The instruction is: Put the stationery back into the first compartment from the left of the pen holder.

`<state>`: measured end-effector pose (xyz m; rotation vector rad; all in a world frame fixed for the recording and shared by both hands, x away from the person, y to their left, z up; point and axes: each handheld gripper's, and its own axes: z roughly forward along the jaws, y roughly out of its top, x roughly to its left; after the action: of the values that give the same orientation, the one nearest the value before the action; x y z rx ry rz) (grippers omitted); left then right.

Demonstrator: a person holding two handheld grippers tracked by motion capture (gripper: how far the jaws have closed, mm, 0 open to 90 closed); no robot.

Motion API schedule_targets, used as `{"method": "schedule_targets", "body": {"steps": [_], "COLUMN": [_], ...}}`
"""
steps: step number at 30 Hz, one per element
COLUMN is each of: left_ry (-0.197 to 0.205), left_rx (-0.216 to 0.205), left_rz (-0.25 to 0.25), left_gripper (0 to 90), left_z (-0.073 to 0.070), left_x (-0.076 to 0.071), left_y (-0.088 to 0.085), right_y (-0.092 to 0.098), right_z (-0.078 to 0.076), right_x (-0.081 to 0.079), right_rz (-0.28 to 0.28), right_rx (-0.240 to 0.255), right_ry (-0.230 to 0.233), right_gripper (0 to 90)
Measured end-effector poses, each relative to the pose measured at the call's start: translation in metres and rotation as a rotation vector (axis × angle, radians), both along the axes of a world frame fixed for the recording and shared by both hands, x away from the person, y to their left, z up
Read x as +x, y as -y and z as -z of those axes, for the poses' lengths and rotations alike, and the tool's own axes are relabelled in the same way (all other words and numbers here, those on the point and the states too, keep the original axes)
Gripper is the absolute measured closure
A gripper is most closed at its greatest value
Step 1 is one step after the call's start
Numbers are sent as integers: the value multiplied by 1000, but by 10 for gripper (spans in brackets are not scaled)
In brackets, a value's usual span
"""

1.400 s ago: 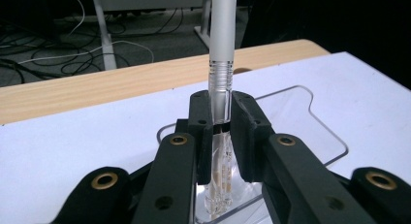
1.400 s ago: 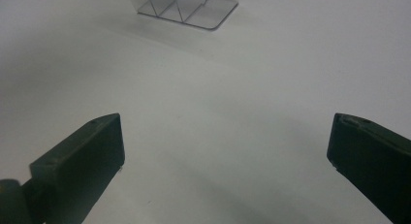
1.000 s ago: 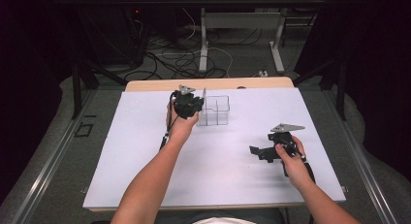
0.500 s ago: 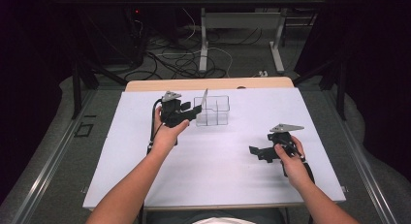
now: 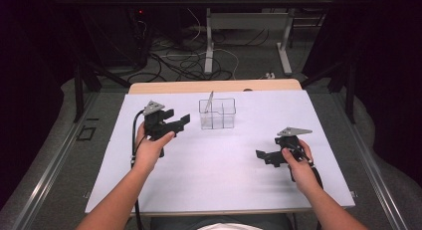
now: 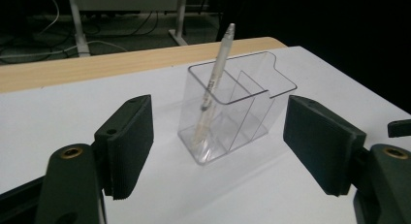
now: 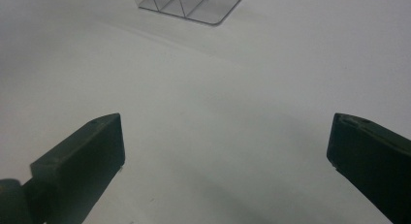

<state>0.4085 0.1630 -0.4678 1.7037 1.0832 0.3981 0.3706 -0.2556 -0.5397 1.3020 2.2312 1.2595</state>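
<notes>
One clear plastic three-compartment holder [image 5: 217, 114] stands mid-desk with one translucent white pen [image 6: 213, 86] leaning in an end compartment, seen clearly in the left gripper view. The left hand-held gripper [image 5: 180, 121], jaws just opening, is empty; the right hand-held gripper [image 5: 263, 156] gapes empty.

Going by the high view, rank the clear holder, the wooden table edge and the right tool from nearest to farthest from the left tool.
1. Clear holder: just right of the left tool, with a pen leaning in its left compartment.
2. Wooden table edge: behind the holder, along the table's far side.
3. Right tool: across the white sheet, near the person's side.
</notes>
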Motion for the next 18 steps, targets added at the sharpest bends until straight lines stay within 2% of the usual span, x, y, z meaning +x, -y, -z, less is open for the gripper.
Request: {"method": "schedule_targets", "body": {"steps": [4,7,8,9,11,15,17,18], "left_ry": [-1,-39,-39,-66,-84,-91,-95,-103], "left_rx": [-5,-34,-34,-45,-30,-11,-8,-27], "left_rz": [-33,-35,-35,-45,-60,-78,-93,-106], "left_gripper": [227,227,223,188,166,151,88,14], "left_z": [3,8,8,12,19,25,30,33], "left_x": [-10,-19,-19,-21,-26,-30,-32,-34], "left_y": [-17,-31,-31,-35,-43,-52,-59,-64], "right_y": [0,0,0,-1,-1,-2,-3,-3], "right_z": [0,0,0,0,0,-1,0,0], "right_x": [0,0,0,0,0,-1,-1,-1], "right_rz": [1,1,1,0,-3,-2,-3,-1], "right_rx": [-2,-2,-2,-1,-11,-5,-8,-6], "right_ry": [1,1,1,-1,4,1,3,2], "right_gripper": [0,0,0,0,0,0,0,0]}}
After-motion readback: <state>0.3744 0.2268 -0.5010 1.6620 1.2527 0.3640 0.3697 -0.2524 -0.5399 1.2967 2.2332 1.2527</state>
